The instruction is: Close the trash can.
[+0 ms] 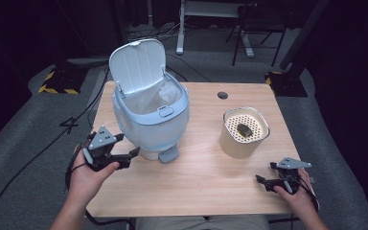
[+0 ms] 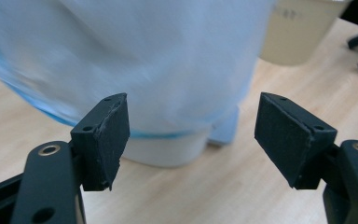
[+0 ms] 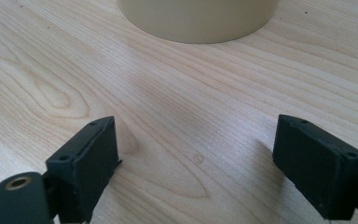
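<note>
A pale blue pedal bin point(image 1: 151, 120) with a clear liner stands at the table's left, its lid point(image 1: 138, 64) tipped up and back. A grey-blue pedal point(image 1: 168, 155) juts from its base. My left gripper point(image 1: 128, 144) is open just left of the bin's base; in the left gripper view the gripper point(image 2: 191, 135) points at the bin point(image 2: 168, 60) from close up. A cream container point(image 1: 245, 129) with a perforated insert holds a small dark object point(image 1: 244, 129). My right gripper point(image 1: 264, 172) rests open near the front right edge, and in the right gripper view the gripper point(image 3: 196, 163) faces the container point(image 3: 198, 18).
The wooden table point(image 1: 196, 182) has a round cable hole point(image 1: 223, 95) at the back. Bare wood lies between the two grippers. Beyond the table are a desk frame point(image 1: 182, 28), a chair base point(image 1: 256, 33) and floor cables point(image 1: 43, 148).
</note>
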The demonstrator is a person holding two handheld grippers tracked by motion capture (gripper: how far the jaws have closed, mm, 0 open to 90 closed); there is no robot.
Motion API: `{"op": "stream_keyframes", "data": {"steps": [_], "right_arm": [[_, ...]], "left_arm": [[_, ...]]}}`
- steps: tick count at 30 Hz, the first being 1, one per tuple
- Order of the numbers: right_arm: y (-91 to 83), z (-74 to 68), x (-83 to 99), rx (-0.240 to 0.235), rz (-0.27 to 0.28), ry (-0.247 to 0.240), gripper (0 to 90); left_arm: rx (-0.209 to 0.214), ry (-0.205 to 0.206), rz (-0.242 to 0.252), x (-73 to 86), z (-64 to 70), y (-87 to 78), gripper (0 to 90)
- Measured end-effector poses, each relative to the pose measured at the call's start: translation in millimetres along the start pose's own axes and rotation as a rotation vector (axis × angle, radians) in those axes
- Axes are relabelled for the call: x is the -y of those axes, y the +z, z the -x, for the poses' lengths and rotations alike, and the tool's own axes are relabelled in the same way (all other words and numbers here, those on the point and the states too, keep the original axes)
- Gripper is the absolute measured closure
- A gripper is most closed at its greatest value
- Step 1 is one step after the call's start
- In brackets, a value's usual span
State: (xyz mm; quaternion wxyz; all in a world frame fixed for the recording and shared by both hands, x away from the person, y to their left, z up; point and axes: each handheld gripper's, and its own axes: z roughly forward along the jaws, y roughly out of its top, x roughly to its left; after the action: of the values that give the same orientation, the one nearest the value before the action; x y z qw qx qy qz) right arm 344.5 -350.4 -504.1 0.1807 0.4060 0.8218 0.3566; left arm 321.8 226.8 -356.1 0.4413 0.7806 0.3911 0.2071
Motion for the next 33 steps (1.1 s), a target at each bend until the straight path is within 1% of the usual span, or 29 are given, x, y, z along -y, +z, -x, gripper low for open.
{"op": "stream_keyframes", "data": {"steps": [1,3,5,7,9,12,13,14,17,19,20,21,24,28,30,33], "right_arm": [[0.0,0.0,0.0,0.000,0.001,-0.001,14.4],[0.0,0.1,0.0,0.000,0.000,0.000,14.4],[0.0,0.1,0.0,0.000,0.001,-0.001,14.4],[0.1,0.1,0.0,0.000,0.001,-0.001,14.4],[0.0,0.0,0.0,0.000,0.000,0.000,14.4],[0.0,0.0,0.0,0.000,0.000,0.000,14.4],[0.2,0.1,-0.1,-0.001,0.001,0.000,14.4],[0.6,0.4,-0.6,-0.001,0.001,0.000,14.4],[2.2,1.8,-2.2,-0.004,-0.001,-0.003,14.5],[2.6,1.5,-2.4,0.000,0.001,-0.001,14.4],[2.6,1.5,-2.4,0.000,0.000,-0.001,14.4],[2.7,1.5,-2.4,0.000,0.001,-0.001,14.4],[2.7,1.4,-2.4,0.001,0.001,0.001,14.4],[2.7,1.5,-2.4,0.000,0.001,-0.002,14.4],[2.6,1.5,-2.5,0.000,-0.001,0.001,14.4],[2.9,1.7,-2.6,-0.001,0.000,-0.001,14.4]], "left_arm": [[-0.001,-0.002,0.008,-4.1,-2.2,-3.1,27.2],[-0.001,-0.019,0.041,-12.1,-6.6,-8.7,27.3],[-0.004,-0.027,0.065,-17.6,-10.0,-12.4,27.3],[-0.005,-0.035,0.100,-23.5,-13.7,-16.3,27.1],[-0.001,-0.034,0.140,-29.2,-17.3,-19.4,26.7],[-0.008,0.003,0.164,-39.1,-20.1,-23.5,26.0],[-0.009,0.008,0.173,-42.7,-21.0,-25.2,26.0],[-0.006,0.007,0.188,-46.3,-22.1,-26.6,25.7],[-0.002,-0.013,0.234,-57.0,-27.0,-29.7,25.3],[-0.030,-0.003,0.241,-64.2,-29.9,-30.0,25.4],[-0.042,-0.007,0.241,-67.4,-31.4,-29.8,25.4],[-0.044,-0.014,0.247,-70.4,-33.0,-29.3,25.4],[-0.025,-0.030,0.259,-78.4,-37.9,-26.9,25.6],[-0.043,-0.047,0.272,-88.7,-43.4,-24.7,26.2],[-0.056,-0.051,0.269,-93.8,-46.5,-24.0,26.3],[-0.068,-0.083,0.254,-101.4,-53.1,-22.2,27.3]]}}
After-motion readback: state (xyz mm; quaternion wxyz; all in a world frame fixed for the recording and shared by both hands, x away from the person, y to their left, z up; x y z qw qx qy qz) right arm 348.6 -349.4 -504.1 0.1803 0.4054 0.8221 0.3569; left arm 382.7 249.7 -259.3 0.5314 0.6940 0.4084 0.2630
